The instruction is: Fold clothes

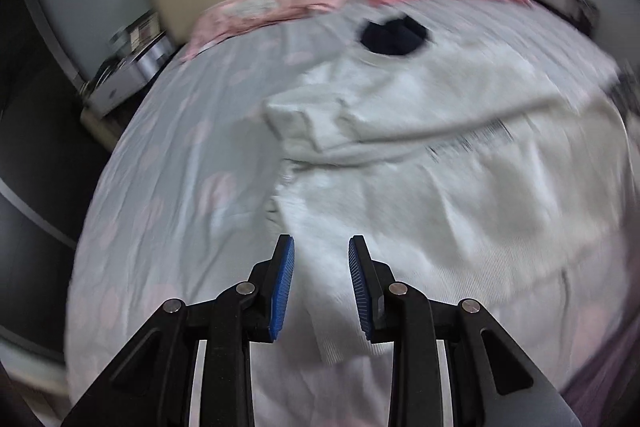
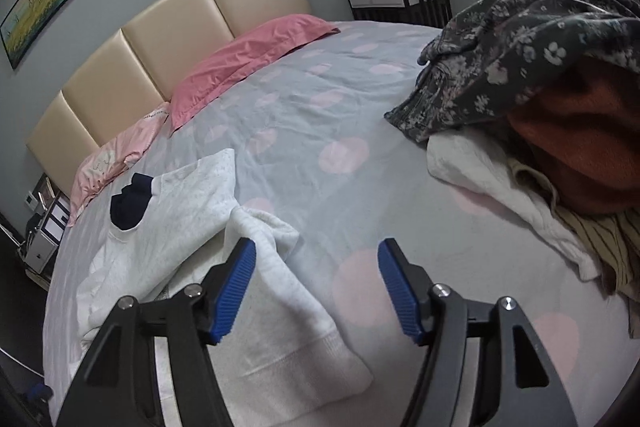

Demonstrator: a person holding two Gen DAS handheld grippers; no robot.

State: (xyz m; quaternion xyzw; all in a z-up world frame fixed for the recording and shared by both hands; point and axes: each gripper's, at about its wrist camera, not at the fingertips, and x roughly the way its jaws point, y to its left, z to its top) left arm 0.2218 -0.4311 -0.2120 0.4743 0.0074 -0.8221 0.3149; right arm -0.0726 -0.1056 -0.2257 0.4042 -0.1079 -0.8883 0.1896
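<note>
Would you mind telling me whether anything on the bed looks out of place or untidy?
Yes: the white sweater lies rumpled, one sleeve flopped loosely across the bedspread rather than folded in. To the right, a heap of clothes sits in a jumble, the floral garment draped on top.

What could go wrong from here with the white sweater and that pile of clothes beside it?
1. Both sleeves of the white sweater lie loosely across it; the right sleeve trails onto the bedspread, so the fold may come out uneven.
2. The pile of clothes leans close by and could slump into the folding space.
3. The left gripper and right gripper are open, holding nothing.
</note>
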